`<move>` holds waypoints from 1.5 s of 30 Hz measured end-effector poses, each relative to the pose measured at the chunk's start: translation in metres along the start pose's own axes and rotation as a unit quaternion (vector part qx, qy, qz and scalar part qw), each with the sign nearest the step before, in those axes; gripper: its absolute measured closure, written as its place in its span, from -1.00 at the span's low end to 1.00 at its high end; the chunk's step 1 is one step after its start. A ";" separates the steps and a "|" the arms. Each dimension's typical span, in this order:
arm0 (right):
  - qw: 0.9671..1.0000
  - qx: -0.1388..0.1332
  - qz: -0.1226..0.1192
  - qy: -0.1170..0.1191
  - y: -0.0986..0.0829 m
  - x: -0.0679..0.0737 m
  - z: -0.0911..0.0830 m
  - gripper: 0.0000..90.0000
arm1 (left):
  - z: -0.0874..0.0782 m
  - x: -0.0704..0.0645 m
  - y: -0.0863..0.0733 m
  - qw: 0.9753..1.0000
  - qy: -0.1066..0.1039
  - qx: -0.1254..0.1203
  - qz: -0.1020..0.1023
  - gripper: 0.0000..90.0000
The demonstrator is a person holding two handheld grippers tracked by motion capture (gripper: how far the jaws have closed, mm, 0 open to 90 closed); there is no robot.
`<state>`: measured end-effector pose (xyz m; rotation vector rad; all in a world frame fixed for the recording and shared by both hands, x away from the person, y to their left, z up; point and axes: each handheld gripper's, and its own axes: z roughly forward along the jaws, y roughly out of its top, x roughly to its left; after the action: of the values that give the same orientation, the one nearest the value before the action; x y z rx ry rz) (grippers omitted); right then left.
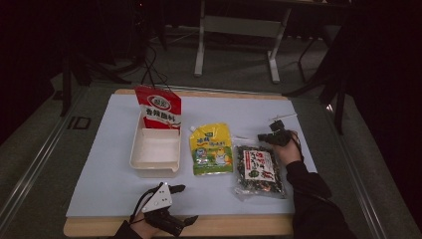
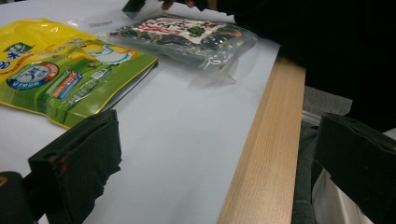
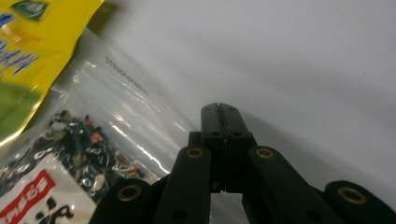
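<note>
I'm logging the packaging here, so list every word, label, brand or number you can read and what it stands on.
Red packet standing in the white tray: large Chinese characters, reads about "香辣脆料", uncertain.
Yellow-green pouch: blue and white Chinese print, too blurred to read.
Clear seaweed bag by the right tool: red and black characters on a white label, too blurred.
Floor left of the table: "ID".

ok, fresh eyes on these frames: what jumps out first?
The glossy yellow-green spouted pouch lying flat mid-table, between the empty cream plastic tray with a red-and-white packet propped at its far end and the clear dark-flecked snack bag. The right claw is shut at that bag's far edge.
</note>
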<state>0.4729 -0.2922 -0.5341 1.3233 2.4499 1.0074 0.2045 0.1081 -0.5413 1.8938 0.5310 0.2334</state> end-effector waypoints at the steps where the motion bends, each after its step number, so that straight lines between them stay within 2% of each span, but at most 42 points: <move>1: 1.000 0.001 0.000 0.003 -0.003 0.002 -0.002 1.00 | 0.000 0.000 0.000 1.000 -0.001 0.000 0.000 -0.95; 12: 1.000 -0.011 -0.003 0.010 -0.037 0.016 -0.020 1.00 | 0.002 -0.002 0.002 1.000 -0.004 0.000 0.005 -0.95; 18: 0.999 -0.038 -0.003 0.008 -0.034 0.014 -0.034 0.99 | 0.003 -0.001 0.002 1.000 -0.005 0.001 0.006 -0.95; 22: 0.998 -0.062 -0.017 0.008 -0.029 0.015 -0.054 0.87 | 0.004 -0.001 0.002 1.000 -0.006 0.001 0.007 -0.95; 26: 0.996 -0.079 -0.029 -0.002 -0.031 0.012 -0.075 0.78 | 0.004 -0.001 0.003 1.000 -0.007 0.002 0.007 -0.95; 30: 0.996 -0.089 -0.030 -0.002 -0.036 0.005 -0.089 0.50 | 0.006 0.000 0.003 1.000 -0.009 0.003 0.006 -0.95; 37: 0.997 -0.081 -0.014 0.001 -0.052 -0.007 -0.097 0.22 | 0.010 0.000 0.003 1.000 -0.013 0.006 0.005 -0.95; 45: 0.998 -0.053 0.012 0.009 -0.066 -0.019 -0.087 0.02 | 0.014 0.002 0.003 1.000 -0.020 0.009 0.004 -0.95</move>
<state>0.4008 -0.3741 -0.5131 1.3176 2.3620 1.1424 0.2124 0.0964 -0.5440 1.9140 0.5000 0.1969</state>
